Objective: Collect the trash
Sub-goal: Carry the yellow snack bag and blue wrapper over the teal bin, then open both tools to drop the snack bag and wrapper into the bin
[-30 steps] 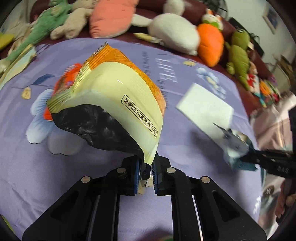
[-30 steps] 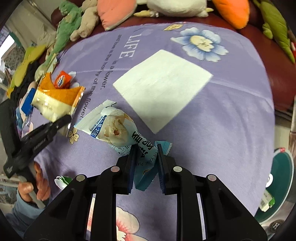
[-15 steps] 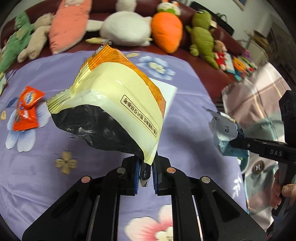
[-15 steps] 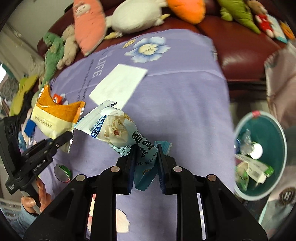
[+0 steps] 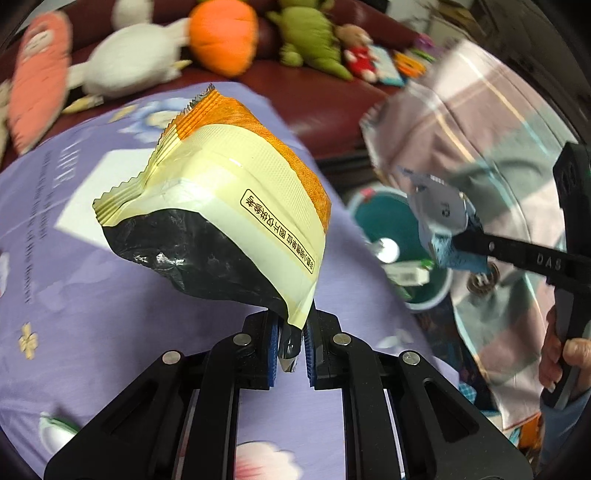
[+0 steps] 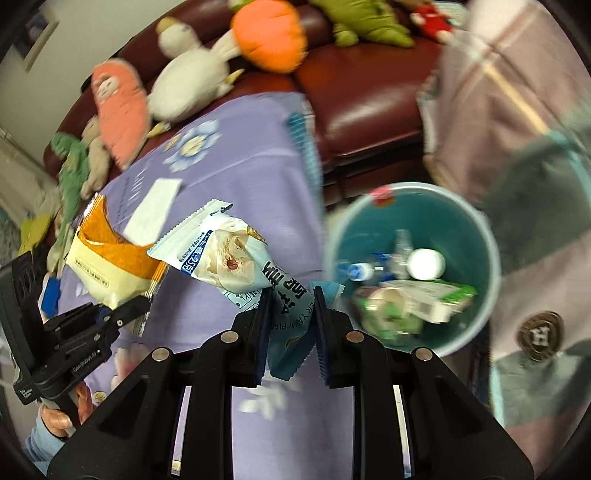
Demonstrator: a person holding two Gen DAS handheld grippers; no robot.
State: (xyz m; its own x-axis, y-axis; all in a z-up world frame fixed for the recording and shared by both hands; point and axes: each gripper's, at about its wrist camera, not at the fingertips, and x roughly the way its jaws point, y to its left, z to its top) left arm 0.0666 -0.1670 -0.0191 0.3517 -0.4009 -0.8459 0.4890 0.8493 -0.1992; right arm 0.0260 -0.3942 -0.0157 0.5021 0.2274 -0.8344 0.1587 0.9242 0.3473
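Observation:
My left gripper (image 5: 291,347) is shut on an orange, yellow and black snack bag (image 5: 221,206) and holds it above the purple cloth. My right gripper (image 6: 290,314) is shut on a white and blue snack wrapper (image 6: 236,258), held beside the teal trash bin (image 6: 476,225). The bin holds several pieces of trash. In the left wrist view the right gripper (image 5: 454,243) with its wrapper (image 5: 439,214) hangs over the bin (image 5: 388,210). In the right wrist view the left gripper (image 6: 136,302) with the snack bag (image 6: 110,266) is at the left.
A purple flowered cloth (image 6: 236,147) covers the table, with a white paper sheet (image 6: 151,206) on it. Plush toys (image 6: 269,33) line a dark red sofa (image 6: 369,81) behind. A person in a striped garment (image 6: 517,110) stands right of the bin.
Both grippers have swung to the right with their wrappers still held. The trash bin has come closer and larger into both views; the orange candy packet has left the left view.

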